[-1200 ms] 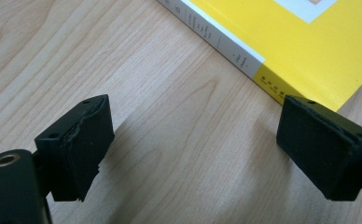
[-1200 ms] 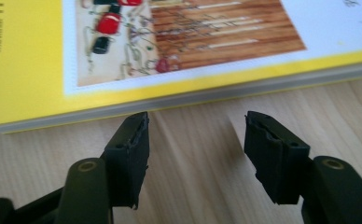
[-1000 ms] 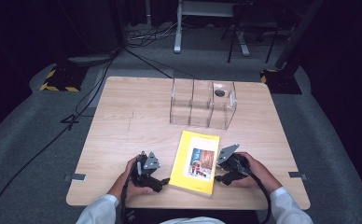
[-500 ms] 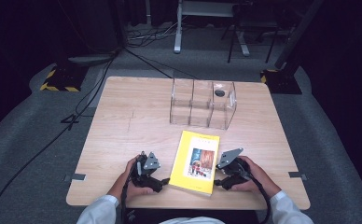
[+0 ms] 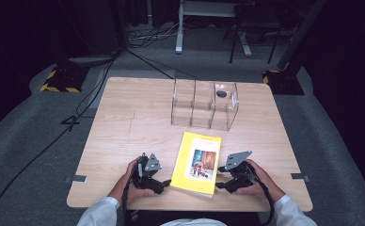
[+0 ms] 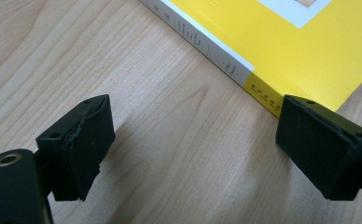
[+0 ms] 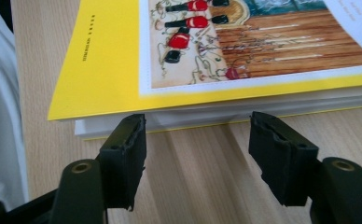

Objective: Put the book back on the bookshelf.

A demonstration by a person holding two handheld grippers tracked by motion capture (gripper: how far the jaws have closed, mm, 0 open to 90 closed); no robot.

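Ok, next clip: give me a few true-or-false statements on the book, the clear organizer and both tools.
1. The yellow book lies flat on the table. True.
2. The left tool is shut on the book's spine. False: its jaws stand open, near the spine corner.
3. The right tool is open, facing the book's page edge. True.
4. The book stands inside the clear organizer. False: it lies in front of the organizer.
5. The book lies between the two tools. True.

open table [image 5: 133, 117] left, clear organizer [image 5: 204, 104] behind book [image 5: 197, 162]
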